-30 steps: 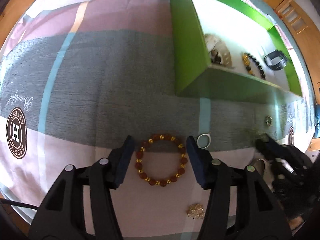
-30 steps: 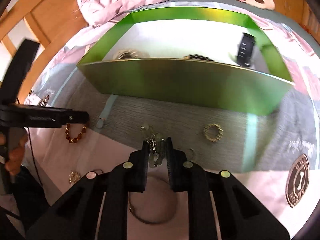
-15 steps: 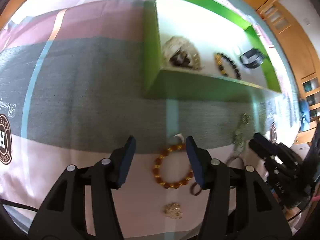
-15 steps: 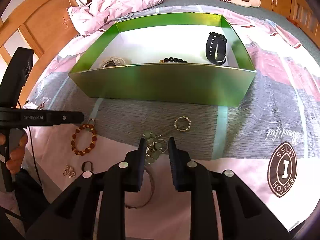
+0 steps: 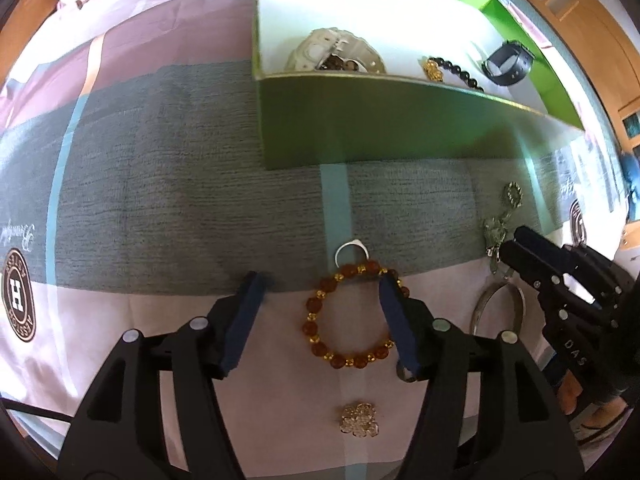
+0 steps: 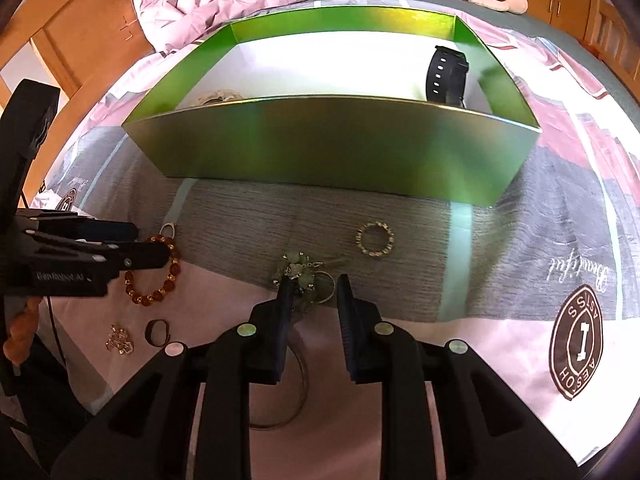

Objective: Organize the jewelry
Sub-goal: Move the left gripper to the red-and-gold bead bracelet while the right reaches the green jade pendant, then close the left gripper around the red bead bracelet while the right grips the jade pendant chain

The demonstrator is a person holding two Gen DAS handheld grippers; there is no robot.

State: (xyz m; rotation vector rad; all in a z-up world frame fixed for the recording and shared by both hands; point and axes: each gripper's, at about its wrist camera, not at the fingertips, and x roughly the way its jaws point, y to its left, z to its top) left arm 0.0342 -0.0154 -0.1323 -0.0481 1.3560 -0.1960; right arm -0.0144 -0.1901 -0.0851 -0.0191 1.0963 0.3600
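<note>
My left hand-held gripper [image 5: 320, 292] gapes around the amber bead bracelet [image 5: 350, 316]; my right hand-held gripper [image 6: 314, 292] gapes over the jade charm cluster [image 6: 298, 270].

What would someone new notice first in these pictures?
The bright green box at the far side of the bedspread, with a black watch inside. Nearer, the amber bead bracelet lies between the open left gripper fingers, and the right gripper brackets a pale green charm cluster.
</note>
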